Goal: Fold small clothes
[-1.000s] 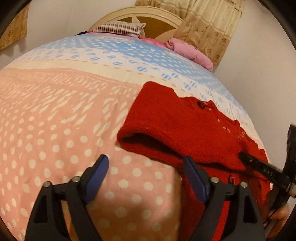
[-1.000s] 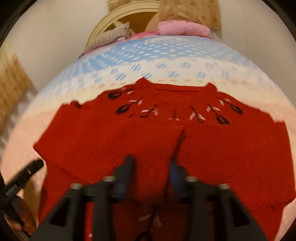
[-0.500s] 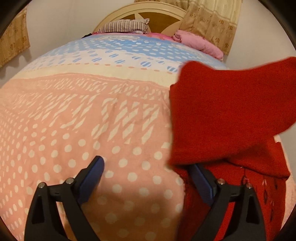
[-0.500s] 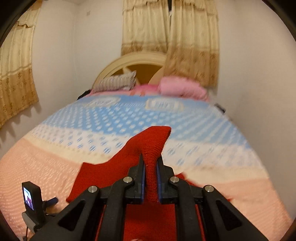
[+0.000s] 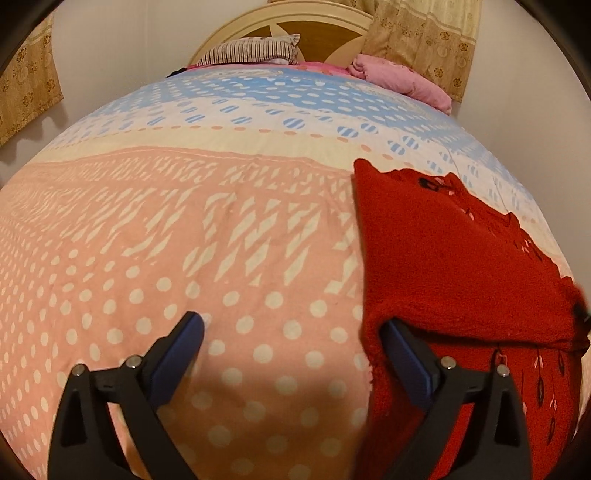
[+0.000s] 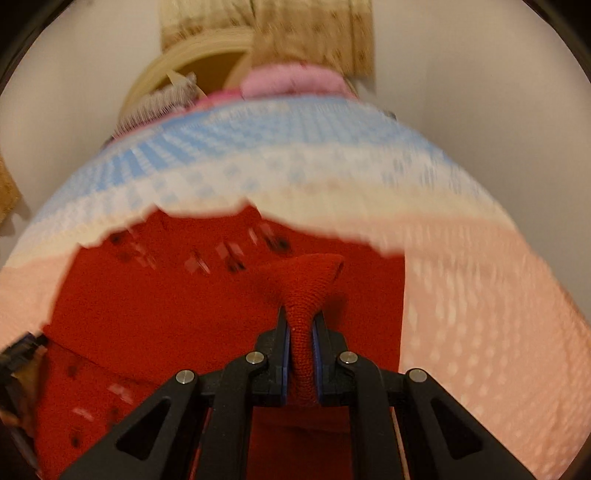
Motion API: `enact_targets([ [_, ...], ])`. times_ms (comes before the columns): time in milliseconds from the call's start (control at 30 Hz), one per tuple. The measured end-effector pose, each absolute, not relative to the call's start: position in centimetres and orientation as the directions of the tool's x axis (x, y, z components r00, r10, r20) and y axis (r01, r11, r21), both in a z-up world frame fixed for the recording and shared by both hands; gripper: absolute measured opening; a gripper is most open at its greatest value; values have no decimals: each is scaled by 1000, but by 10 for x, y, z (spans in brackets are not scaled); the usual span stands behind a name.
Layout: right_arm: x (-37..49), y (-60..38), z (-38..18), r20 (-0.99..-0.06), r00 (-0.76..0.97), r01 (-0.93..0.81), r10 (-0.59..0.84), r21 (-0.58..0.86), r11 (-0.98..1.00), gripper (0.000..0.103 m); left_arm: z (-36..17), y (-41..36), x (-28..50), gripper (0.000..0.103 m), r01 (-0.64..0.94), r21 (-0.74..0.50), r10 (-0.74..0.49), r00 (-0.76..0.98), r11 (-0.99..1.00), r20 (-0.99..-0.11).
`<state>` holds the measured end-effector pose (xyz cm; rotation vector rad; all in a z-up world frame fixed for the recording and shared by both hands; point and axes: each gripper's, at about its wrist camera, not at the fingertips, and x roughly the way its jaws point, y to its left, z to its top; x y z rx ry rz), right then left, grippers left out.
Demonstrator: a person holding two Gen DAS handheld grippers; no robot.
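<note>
A red knitted sweater [image 5: 450, 258] with small black and pink motifs lies on the bed, a sleeve folded across its body. My left gripper [image 5: 291, 332] is open and empty, its right finger [image 5: 402, 354] at the sweater's left edge. In the right wrist view the sweater [image 6: 177, 306] fills the middle. My right gripper [image 6: 300, 332] is shut on a bunched red sleeve end [image 6: 308, 284] held above the sweater's body. This view is motion-blurred.
The bed has a quilt [image 5: 184, 240] in pink, cream and blue bands with dots. A striped pillow [image 5: 255, 51] and a pink blanket [image 5: 402, 79] lie by the wooden headboard [image 5: 325, 35]. Curtains hang behind. A wall runs close along the bed's right side.
My right gripper, holding the sleeve high half a second ago, has come down over the sweater's body. In the left view the raised red cloth now lies flat. The left gripper stays open.
</note>
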<state>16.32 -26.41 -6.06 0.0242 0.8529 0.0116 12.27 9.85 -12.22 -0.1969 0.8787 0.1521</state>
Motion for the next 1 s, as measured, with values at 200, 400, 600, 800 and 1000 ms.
enact_targets([
  [200,158,-270,-84,-774,633,0,8,11,1000,43,-122,98,122,99,-211,-115,45,631,971,-774],
  [400,119,-306,-53,-706,696,137,-129,-46,989,45,-107,112,99,99,-189,-201,-19,681,961,-732],
  [600,97,-309,-31,-678,729,90,-92,-38,995,39,-64,98,96,99,-124,-200,-33,769,972,-639],
  [800,126,-256,-47,-695,719,-54,17,-32,998,39,-88,69,137,99,-133,-73,39,688,988,-725],
  [1000,143,-239,-91,-762,648,-104,15,-69,992,39,-116,82,145,100,-171,-118,12,614,978,-789],
])
